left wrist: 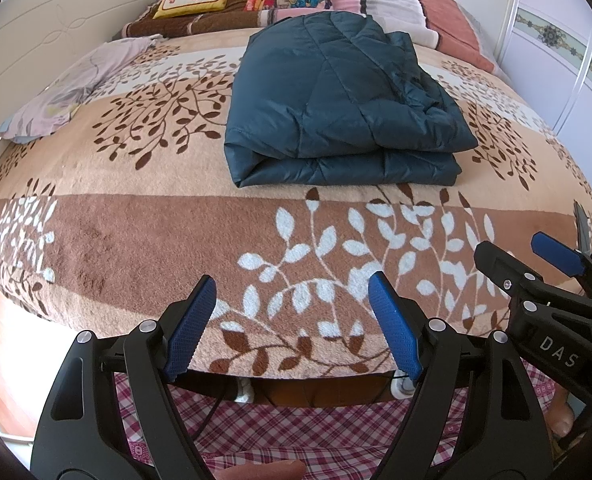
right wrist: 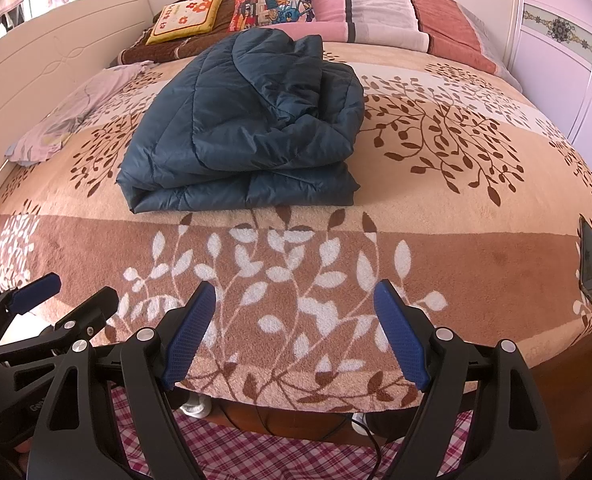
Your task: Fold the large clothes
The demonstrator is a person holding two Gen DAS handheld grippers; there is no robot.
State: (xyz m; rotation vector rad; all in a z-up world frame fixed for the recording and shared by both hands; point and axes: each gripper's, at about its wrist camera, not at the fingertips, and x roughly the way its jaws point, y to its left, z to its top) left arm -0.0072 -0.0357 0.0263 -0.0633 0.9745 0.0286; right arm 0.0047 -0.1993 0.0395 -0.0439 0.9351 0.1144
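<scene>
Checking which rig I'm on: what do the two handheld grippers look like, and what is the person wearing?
Both the left gripper and right gripper have black angular frames, silver rivets and textured blue pads; one bears white "DAS" lettering. Red-and-white checked clothing shows below.

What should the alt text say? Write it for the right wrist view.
A folded dark teal puffer jacket lies on a leaf-patterned bed blanket. The open, empty right gripper hangs near the bed's front edge. A phone lies at right, pillows beyond.
</scene>
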